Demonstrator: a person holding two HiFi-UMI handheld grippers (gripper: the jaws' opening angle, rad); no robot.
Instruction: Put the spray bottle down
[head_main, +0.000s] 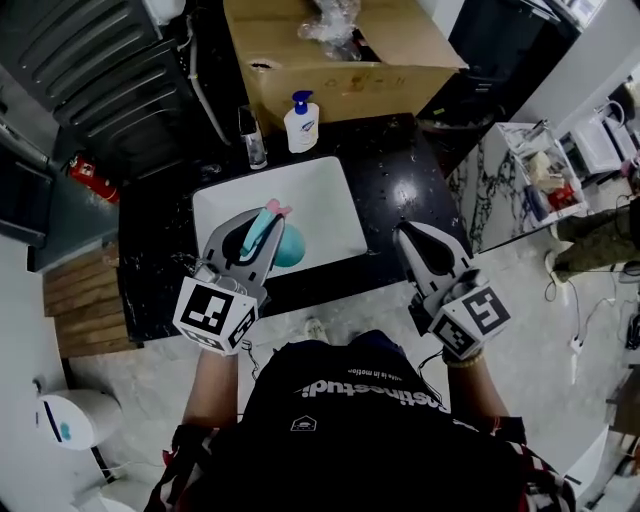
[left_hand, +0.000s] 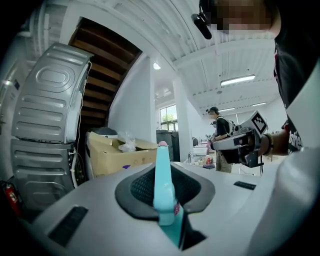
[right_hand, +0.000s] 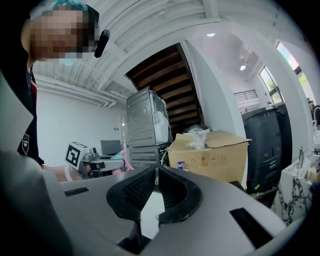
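A teal spray bottle (head_main: 288, 247) with a pink nozzle is held over the white sink basin (head_main: 325, 195), and my left gripper (head_main: 257, 229) is shut on its upper part. In the left gripper view the bottle's teal head (left_hand: 163, 184) stands upright between the jaws, its pink tip pointing away from me. My right gripper (head_main: 407, 231) hovers over the black counter (head_main: 400, 170) to the right of the basin, jaws shut and nothing in them. From the right gripper view (right_hand: 156, 173) the left gripper (right_hand: 97, 163) shows at the left with a bit of pink and teal.
A faucet (head_main: 252, 137) and a white soap pump bottle (head_main: 301, 123) stand behind the basin. A large cardboard box (head_main: 340, 55) sits further back. A marble table (head_main: 515, 180) with clutter is at the right, a grey appliance (left_hand: 45, 125) at the left. A person (left_hand: 219, 126) stands far off.
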